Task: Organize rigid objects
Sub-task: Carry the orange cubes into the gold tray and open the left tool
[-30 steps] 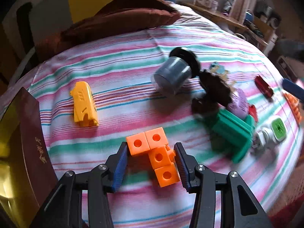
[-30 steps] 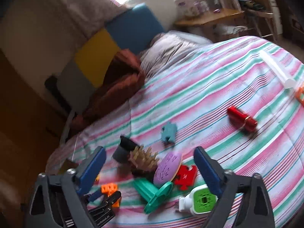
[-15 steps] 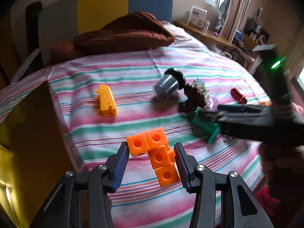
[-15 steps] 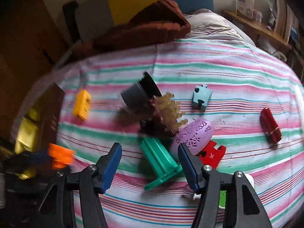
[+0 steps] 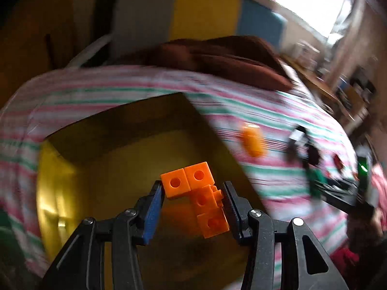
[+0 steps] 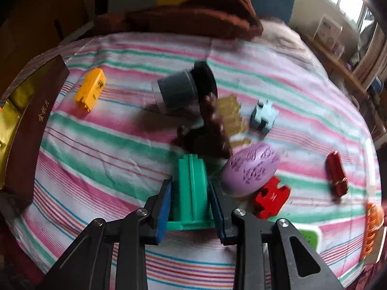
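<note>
My left gripper (image 5: pixel 192 188) is shut on a cluster of orange cubes (image 5: pixel 193 178) and hangs over the open gold-lined box (image 5: pixel 108 169). The view is blurred. In the right wrist view my right gripper (image 6: pixel 190 184) points down at the striped bed. Its jaws are closing on a green ribbed block (image 6: pixel 191 176), and both blue pads touch the block's sides. The same box (image 6: pixel 31 130) stands at the bed's left edge.
Scattered on the bedspread are a yellow piece (image 6: pixel 90 89), a grey cup with a black lid (image 6: pixel 177 90), a brown brush (image 6: pixel 208 133), a purple oval (image 6: pixel 251 166), red (image 6: pixel 271 199) and pale blue (image 6: pixel 263 116) puzzle pieces, and a red tube (image 6: pixel 336 174). A brown blanket (image 6: pixel 188 17) lies behind.
The left gripper carried the orange cubes left, from above the bedspread to above the box. The right gripper came down over the green block and its jaws narrowed onto it.
</note>
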